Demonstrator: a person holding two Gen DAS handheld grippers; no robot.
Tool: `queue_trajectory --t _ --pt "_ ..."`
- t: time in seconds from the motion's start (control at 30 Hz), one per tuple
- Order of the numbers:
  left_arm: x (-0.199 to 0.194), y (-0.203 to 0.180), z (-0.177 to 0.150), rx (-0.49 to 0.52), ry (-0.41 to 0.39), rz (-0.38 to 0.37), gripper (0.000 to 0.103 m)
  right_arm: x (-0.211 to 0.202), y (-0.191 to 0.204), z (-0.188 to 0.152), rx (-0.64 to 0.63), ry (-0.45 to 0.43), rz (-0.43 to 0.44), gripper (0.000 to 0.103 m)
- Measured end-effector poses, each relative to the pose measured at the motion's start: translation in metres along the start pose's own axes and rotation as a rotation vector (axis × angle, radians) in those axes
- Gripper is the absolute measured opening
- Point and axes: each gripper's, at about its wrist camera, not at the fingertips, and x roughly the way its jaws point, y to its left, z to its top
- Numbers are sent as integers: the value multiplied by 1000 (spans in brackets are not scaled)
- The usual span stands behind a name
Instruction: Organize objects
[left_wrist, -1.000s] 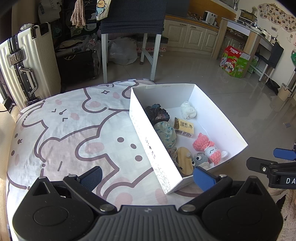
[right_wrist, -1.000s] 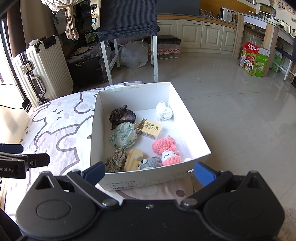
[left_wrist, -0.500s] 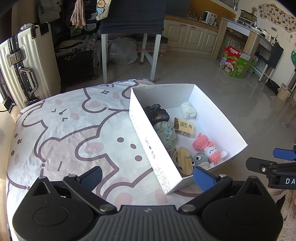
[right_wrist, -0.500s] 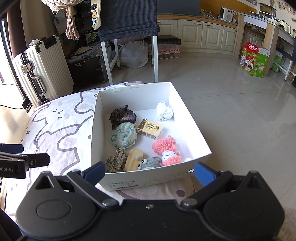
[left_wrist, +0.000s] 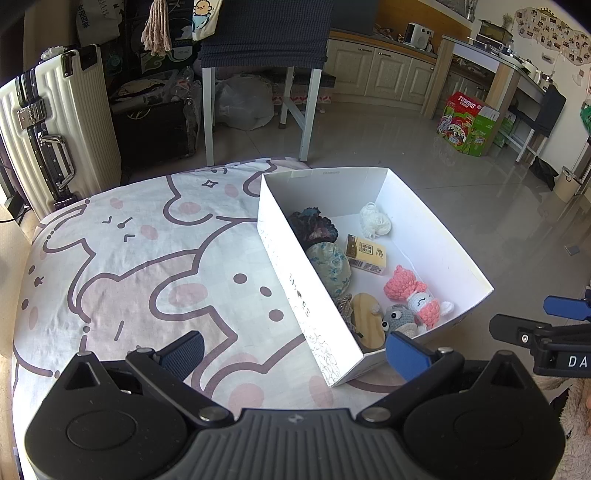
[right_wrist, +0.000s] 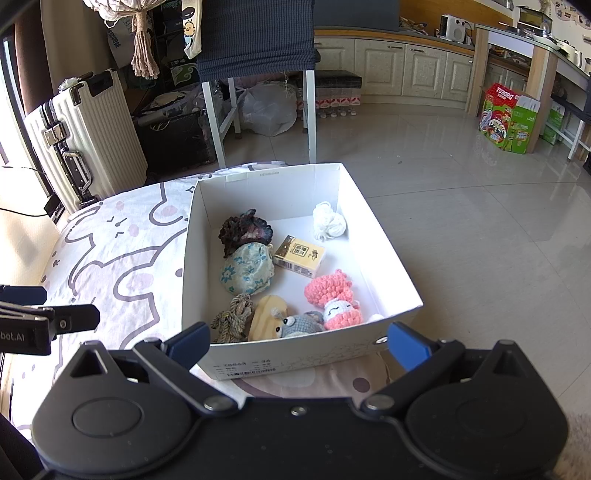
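Holding: nothing in either tool
Left tool (left_wrist: 293, 350): fingers spread wide, empty, hovering over the printed sheet just beside the box's near corner
Right tool (right_wrist: 297, 341): fingers spread wide, empty, straddling the box's near wall from above
Box (right_wrist: 384, 254): white cardboard, open top, sitting on the cartoon-print sheet (left_wrist: 147, 266) with its far right side reaching past the sheet's edge over the tiled floor (right_wrist: 480, 229)
Inside, far end: white yarn ball (right_wrist: 328, 225) near the back wall; dark crocheted piece (right_wrist: 245, 232) to its left
Inside, middle: blue floral pouch (right_wrist: 245, 273) touching the dark piece; small yellow carton (right_wrist: 300, 256) lying flat just beside the pouch
Inside, near end: knotted rope piece (right_wrist: 232, 319) in the left corner, pale wooden piece (right_wrist: 266, 321) next to it, grey crocheted toy (right_wrist: 301, 323) leaning against that, pink crocheted doll (right_wrist: 332, 299) lying to the right
Background: ribbed white suitcase (left_wrist: 55, 125) at left, chair (right_wrist: 258, 40) behind the box, green carton (left_wrist: 469, 123) on the floor at right
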Motion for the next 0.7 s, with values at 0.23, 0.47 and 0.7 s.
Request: queue_trajectory --t 0.23,0.47,0.7 --pt "0 1 0 0 0 0 103 0 -1 1 1 1 0 103" --pt "0 -2 0 2 -2 -6 103 0 0 0 1 1 1 103" --pt "-2 -5 -1 13 -10 -10 103 0 -1 1 1 1 1 103"
